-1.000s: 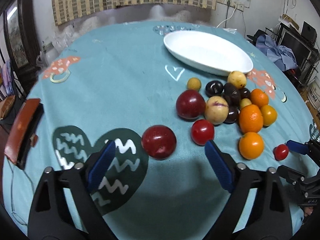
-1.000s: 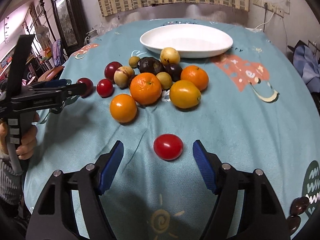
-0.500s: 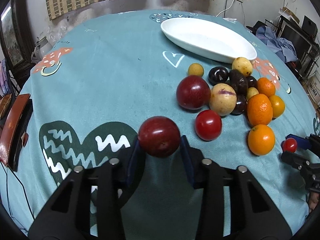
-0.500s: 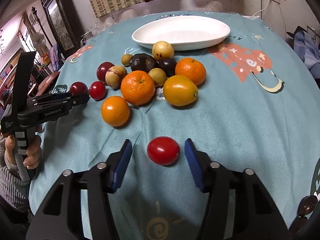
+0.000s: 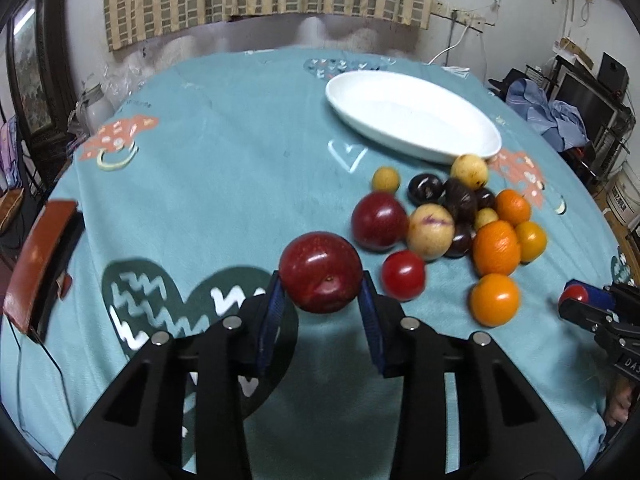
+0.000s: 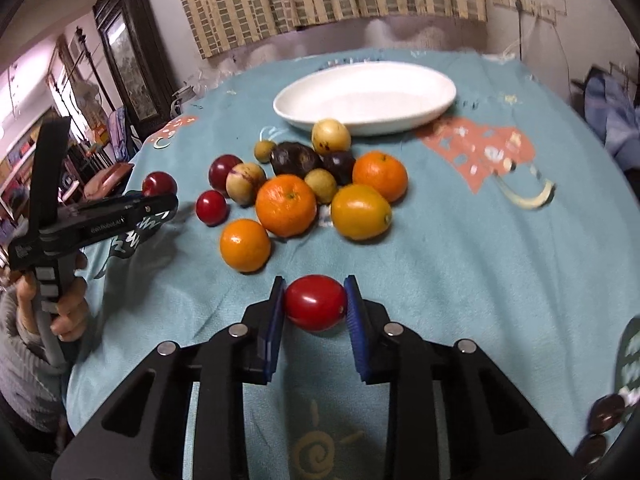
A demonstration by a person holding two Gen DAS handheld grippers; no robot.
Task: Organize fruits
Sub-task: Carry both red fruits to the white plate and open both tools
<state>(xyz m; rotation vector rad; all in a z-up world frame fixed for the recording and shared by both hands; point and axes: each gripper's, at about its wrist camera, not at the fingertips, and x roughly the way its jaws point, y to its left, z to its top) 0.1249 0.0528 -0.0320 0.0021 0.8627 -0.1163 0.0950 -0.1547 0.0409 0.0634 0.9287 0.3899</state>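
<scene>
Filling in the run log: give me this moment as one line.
left gripper: shut on dark red plum | right gripper: shut on red tomato | white dish: empty | fruit pile: on tablecloth

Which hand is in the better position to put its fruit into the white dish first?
Probably left. The left gripper holds the dark red fruit with bare cloth up to the white dish. The right gripper, shut on the small red fruit, has the fruit pile between.

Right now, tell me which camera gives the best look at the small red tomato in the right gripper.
The right wrist view: the tomato sits close and centred, clamped between the blue fingers of the right gripper. The left wrist view shows only a small red part of it at the far right edge, mostly hidden by the fingers.
</scene>
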